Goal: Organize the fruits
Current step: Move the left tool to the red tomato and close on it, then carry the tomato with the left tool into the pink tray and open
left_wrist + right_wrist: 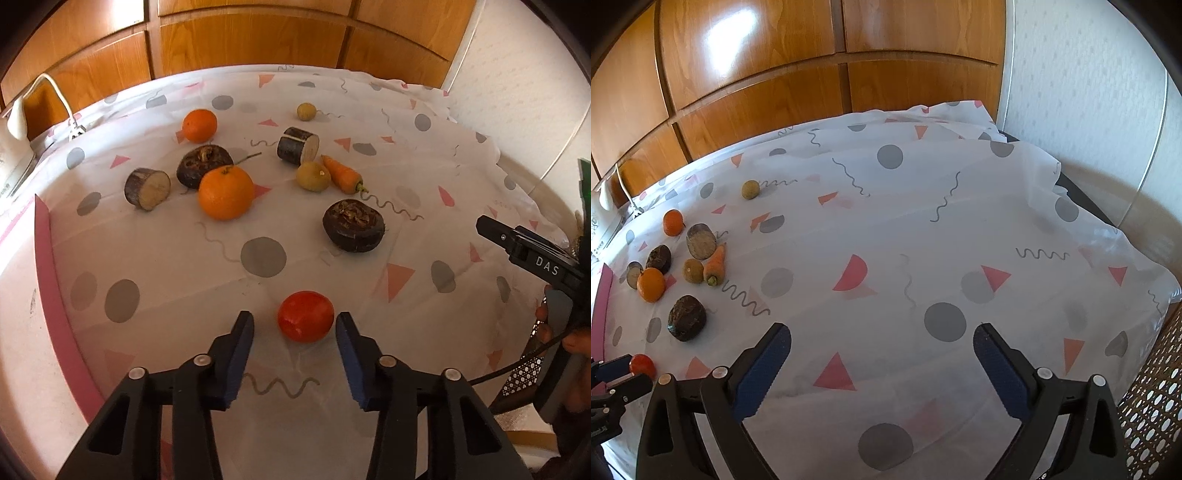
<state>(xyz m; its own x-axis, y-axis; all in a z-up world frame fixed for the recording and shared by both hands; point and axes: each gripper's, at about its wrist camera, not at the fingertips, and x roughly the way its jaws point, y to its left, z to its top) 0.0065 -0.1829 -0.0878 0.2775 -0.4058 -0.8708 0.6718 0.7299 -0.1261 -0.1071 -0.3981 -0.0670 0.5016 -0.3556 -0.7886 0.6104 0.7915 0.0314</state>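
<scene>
I'm looking at a white tablecloth (905, 229) printed with grey dots, pink triangles and squiggles, rumpled at its far right corner. Wooden cabinet doors (757, 66) fill the background, glare on one panel. A white iron (14, 147) sits at the far left, cord (59, 96) looping up. Pale wallpaper (1089, 92) on the right.

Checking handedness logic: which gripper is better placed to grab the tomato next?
Left. The left gripper already straddles the tomato, one pad on each side, not yet pressing. The right gripper hangs open over bare tablecloth, well away from the produce.
</scene>
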